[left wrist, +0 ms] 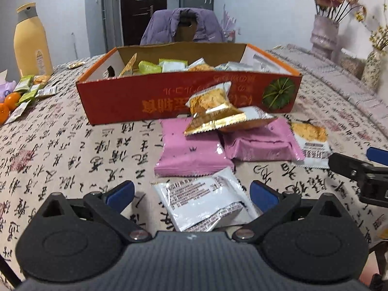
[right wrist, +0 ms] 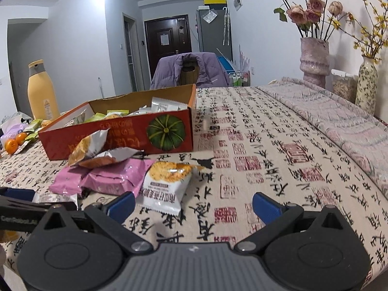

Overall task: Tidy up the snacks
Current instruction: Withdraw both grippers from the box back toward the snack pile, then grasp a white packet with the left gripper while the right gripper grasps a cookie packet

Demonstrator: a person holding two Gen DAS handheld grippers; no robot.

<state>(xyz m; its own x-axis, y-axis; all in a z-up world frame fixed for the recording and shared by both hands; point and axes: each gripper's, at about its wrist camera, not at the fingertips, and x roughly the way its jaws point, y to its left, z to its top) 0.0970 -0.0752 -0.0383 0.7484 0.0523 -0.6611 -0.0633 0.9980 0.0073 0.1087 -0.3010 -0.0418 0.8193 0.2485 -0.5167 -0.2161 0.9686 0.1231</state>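
An orange cardboard box (left wrist: 135, 101) with a pumpkin picture holds several snack packets; it also shows in the right wrist view (right wrist: 116, 135). In front of it lie two pink packets (left wrist: 189, 152), gold-and-white packets (left wrist: 213, 111) stacked on them, and a white packet with a yellow picture (left wrist: 310, 140) (right wrist: 165, 184). My left gripper (left wrist: 191, 191) is open, with a white packet (left wrist: 203, 198) lying between its fingers on the cloth. My right gripper (right wrist: 192, 206) is open and empty, just right of the white-and-yellow packet.
A yellow bottle (left wrist: 31, 43), oranges (left wrist: 9, 101) and more small packets (left wrist: 31, 89) sit at the left. Flower vases (right wrist: 315, 60) stand at the back right. A chair with a purple jacket (left wrist: 181, 26) is behind the box. The table wears a calligraphy cloth (right wrist: 266, 157).
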